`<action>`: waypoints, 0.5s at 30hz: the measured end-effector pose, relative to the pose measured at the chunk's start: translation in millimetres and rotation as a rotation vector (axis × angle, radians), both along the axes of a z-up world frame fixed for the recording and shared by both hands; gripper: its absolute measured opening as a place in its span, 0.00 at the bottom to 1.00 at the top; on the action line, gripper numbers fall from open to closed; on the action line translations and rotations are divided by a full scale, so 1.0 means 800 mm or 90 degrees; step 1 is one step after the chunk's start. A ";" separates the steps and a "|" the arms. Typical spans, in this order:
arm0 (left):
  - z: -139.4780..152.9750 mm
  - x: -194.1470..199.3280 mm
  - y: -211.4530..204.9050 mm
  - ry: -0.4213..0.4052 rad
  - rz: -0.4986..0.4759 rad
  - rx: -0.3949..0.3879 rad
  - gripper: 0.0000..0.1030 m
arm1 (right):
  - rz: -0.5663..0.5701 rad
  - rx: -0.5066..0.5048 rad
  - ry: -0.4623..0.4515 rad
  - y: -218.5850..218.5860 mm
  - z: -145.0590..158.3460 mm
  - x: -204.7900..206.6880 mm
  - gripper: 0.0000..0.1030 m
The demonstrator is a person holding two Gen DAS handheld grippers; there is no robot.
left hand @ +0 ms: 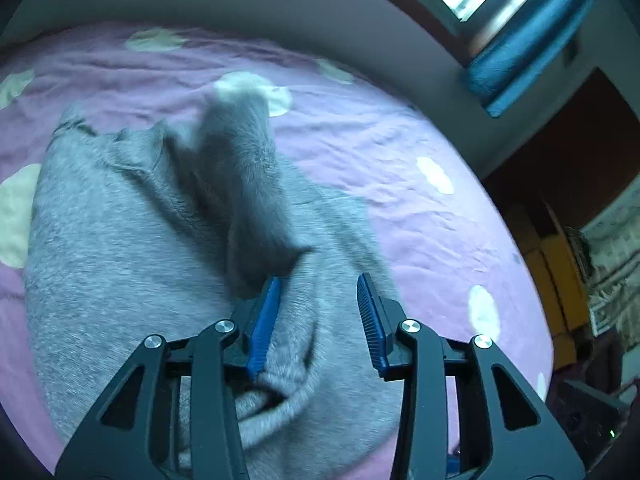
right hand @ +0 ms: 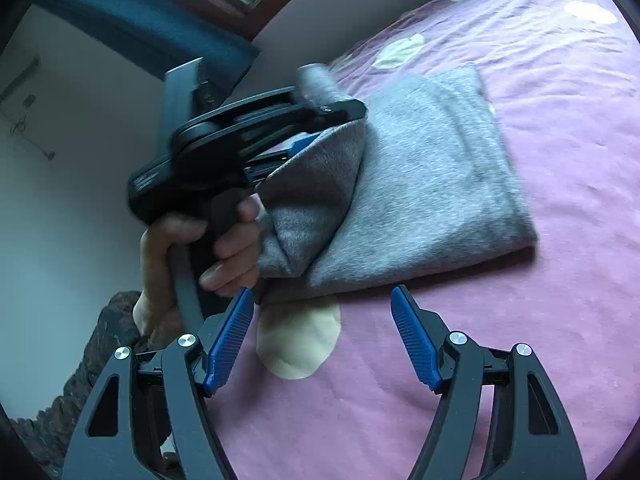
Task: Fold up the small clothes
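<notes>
A grey fleece garment [left hand: 120, 240] lies partly folded on a pink bed sheet [left hand: 400, 160] with cream spots. My left gripper [left hand: 319, 280] hovers over its near part, jaws apart. Grey cloth lies between them and against the left pad, unpinched. A blurred flap of the garment [left hand: 240, 152] stands up ahead of it. In the right wrist view the garment [right hand: 440, 180] has one edge draped over the left gripper's fingers, where a blue pad [right hand: 304, 142] shows, and a hand [right hand: 232, 248] holds its handle. My right gripper [right hand: 322, 292] is open and empty, just short of the garment's near edge.
A window and blue curtain [left hand: 520, 40] lie beyond the bed's far edge. Dark wooden furniture with yellow items [left hand: 560, 260] stands to the right. A plain wall [right hand: 60, 200] and a dark patterned cloth [right hand: 80, 360] border the bed on the left. Bare pink sheet [right hand: 520, 320] surrounds the garment.
</notes>
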State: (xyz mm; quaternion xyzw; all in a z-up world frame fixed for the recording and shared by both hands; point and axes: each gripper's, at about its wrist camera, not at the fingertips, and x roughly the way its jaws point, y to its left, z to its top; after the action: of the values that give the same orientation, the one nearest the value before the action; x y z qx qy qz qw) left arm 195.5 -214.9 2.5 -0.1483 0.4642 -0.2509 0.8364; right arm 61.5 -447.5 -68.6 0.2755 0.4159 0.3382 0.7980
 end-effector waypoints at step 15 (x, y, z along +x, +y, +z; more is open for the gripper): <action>0.054 -0.124 0.082 -0.146 -0.007 0.005 0.69 | -0.014 0.035 0.008 -0.029 0.036 0.043 0.68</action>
State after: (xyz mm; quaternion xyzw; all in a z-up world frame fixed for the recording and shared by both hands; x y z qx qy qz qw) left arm 96.4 -148.9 45.6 -0.1127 0.3674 -0.2691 0.8831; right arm 95.8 -470.8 -40.2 0.3040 0.4083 0.3393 0.7911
